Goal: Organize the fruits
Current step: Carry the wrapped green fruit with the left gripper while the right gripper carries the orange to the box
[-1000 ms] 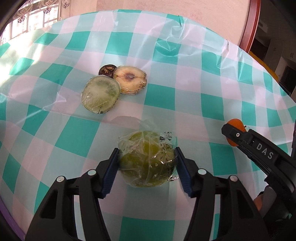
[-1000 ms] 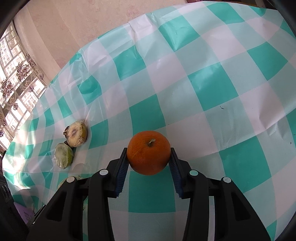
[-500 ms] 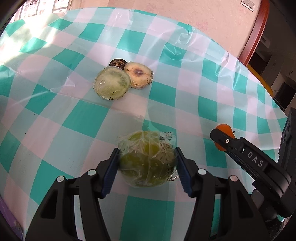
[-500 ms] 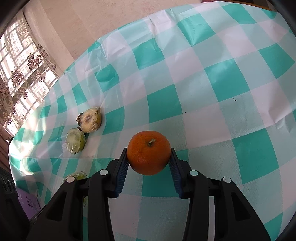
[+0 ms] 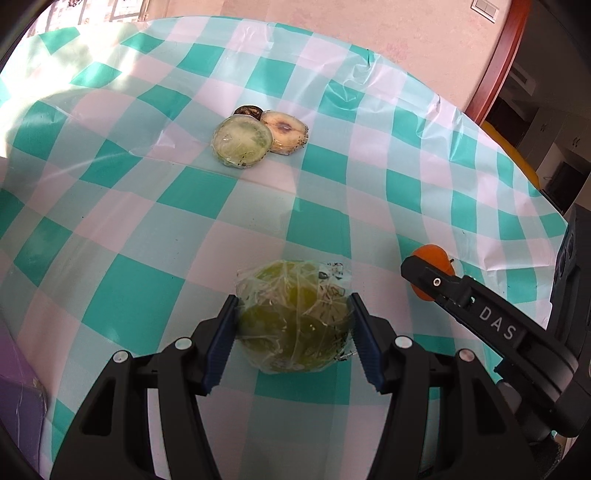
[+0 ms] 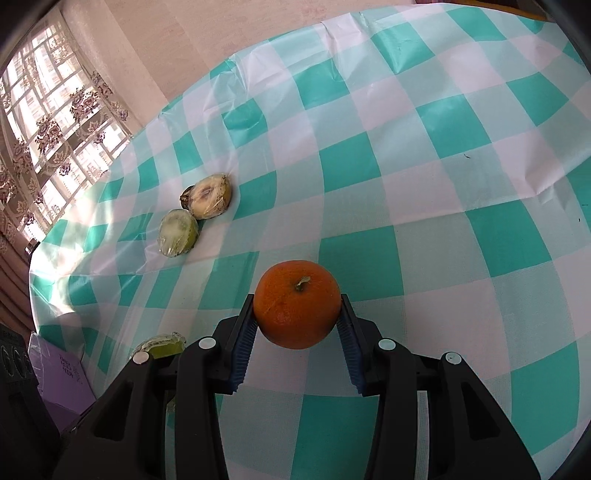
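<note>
My left gripper [image 5: 291, 332] is shut on a green fruit wrapped in cling film [image 5: 293, 317], held above the checked tablecloth [image 5: 147, 236]. My right gripper [image 6: 297, 328] is shut on an orange [image 6: 297, 302] with its stem facing up; the same orange [image 5: 430, 254] peeks out behind the right gripper's finger at the right of the left wrist view. Farther off on the cloth lie a wrapped pale green fruit half [image 5: 242, 142], a wrapped cream fruit half with a brown core [image 5: 284, 131] and a small dark piece [image 5: 247, 110], all touching. The wrapped green fruit [image 6: 160, 343] also shows at the lower left of the right wrist view.
A purple box [image 6: 62, 380] sits off the table's near left edge. A curtained window [image 6: 48, 147] lies beyond the left side, a pink wall [image 5: 332, 26] at the back, and a wooden door frame [image 5: 498, 62] at the far right.
Both grippers have moved level across the table with their fruits still held. The group of wrapped halves now sits more toward the middle of each view, and the table's edges show more.
</note>
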`<state>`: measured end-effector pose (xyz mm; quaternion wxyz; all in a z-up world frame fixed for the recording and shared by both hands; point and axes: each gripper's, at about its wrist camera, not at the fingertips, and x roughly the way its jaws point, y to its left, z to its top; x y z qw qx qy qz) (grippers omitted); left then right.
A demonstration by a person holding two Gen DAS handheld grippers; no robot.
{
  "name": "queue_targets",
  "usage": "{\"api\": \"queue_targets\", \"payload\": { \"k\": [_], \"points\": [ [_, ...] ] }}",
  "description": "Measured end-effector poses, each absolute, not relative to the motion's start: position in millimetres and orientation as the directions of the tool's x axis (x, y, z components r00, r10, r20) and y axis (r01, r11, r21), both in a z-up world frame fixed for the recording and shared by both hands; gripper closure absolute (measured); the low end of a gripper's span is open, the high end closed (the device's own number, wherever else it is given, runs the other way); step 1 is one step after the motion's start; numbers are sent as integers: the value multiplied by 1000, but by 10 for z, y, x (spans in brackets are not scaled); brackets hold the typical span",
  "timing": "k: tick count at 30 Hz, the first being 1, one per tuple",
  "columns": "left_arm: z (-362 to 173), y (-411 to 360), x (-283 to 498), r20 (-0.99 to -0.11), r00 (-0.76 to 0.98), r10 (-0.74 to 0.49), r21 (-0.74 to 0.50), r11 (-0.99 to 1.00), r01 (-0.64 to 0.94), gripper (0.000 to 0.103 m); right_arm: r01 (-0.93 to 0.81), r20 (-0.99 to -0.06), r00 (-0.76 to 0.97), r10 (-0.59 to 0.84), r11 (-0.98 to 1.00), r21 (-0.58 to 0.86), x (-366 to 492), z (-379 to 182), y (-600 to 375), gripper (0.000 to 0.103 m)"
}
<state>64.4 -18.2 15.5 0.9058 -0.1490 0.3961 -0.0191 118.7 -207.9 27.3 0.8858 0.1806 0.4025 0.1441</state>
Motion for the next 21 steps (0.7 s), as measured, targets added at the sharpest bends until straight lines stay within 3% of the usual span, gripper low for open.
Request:
{"api": "queue_targets", "payload": {
  "k": [21],
  "points": [
    [166, 40, -292, -677, 721, -148, -311, 945, -98, 44, -163, -656, 628, 419, 895, 415, 311, 273, -1958, 60]
  ]
}}
